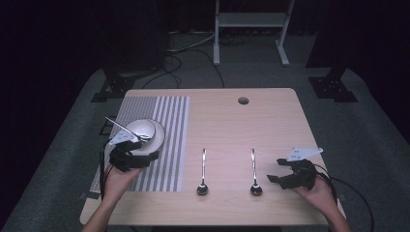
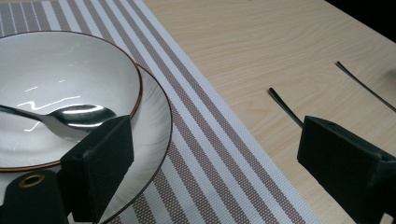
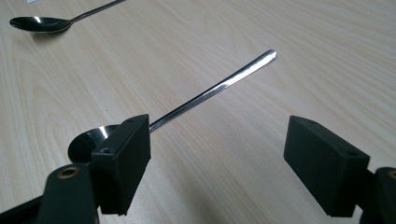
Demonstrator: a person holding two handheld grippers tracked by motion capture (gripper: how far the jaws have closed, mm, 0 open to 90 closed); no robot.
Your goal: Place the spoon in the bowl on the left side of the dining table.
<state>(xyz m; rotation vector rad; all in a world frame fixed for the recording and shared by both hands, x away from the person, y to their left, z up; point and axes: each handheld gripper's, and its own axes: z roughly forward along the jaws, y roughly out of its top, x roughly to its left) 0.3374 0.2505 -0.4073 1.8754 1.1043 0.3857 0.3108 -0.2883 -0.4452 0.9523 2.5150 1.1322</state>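
1. Two spoons lie on my desk: middle spoon, right spoon.
2. My left gripper fingers gape empty beside the bowl, which holds a third spoon.
3. My right gripper fingers spread wide, empty, by the right spoon.

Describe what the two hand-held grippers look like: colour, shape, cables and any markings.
Both the left gripper and right gripper are black, each with two blocky, square-ended jaws. A brass-coloured ring sits at a jaw's base in each gripper view. Each carries a pale grey three-cornered plate on top, and a black cable trails back from each past the wrist. The forearms are bare, with no sleeves in view.
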